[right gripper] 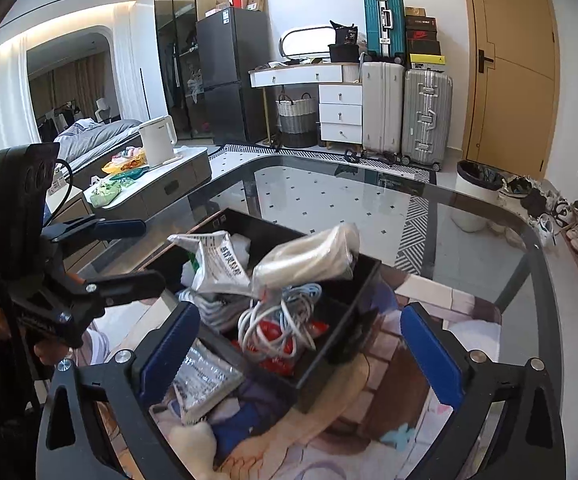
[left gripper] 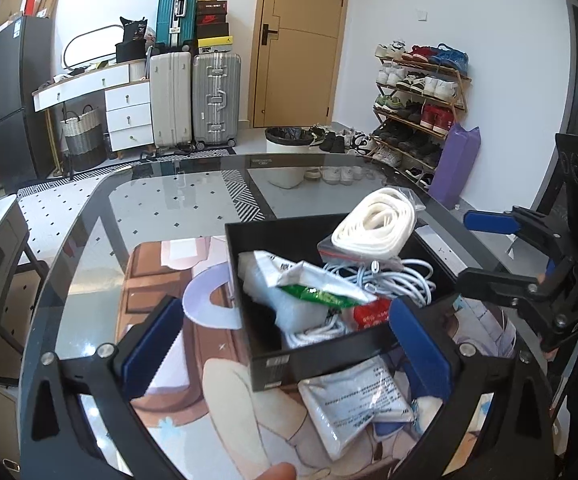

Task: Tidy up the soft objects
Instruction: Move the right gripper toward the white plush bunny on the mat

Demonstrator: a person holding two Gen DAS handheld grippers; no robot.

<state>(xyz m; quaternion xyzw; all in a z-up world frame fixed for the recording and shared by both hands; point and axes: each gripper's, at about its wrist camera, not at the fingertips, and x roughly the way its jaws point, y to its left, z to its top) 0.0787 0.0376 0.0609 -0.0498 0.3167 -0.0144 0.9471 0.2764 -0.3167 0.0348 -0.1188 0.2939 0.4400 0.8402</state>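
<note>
Box (left gripper: 329,304) on glass surface (left gripper: 161,208) nearly full; both hand-held grippers, left (left gripper: 285,344) and right (right gripper: 297,348), spread, empty; remaining silver pouch (left gripper: 353,404) beside box best pinched at an edge.

Black box (right gripper: 353,320) holds cables (right gripper: 277,320), packets (right gripper: 217,268).

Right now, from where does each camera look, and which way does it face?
Left wrist: sits behind the open left gripper, facing the black box and the door; a fingertip shows below, the right gripper at right.
Right wrist: sits behind the open right gripper, facing the box and the fridge; the left gripper shows at left.
Shared: box, glass table, suitcases.
</note>
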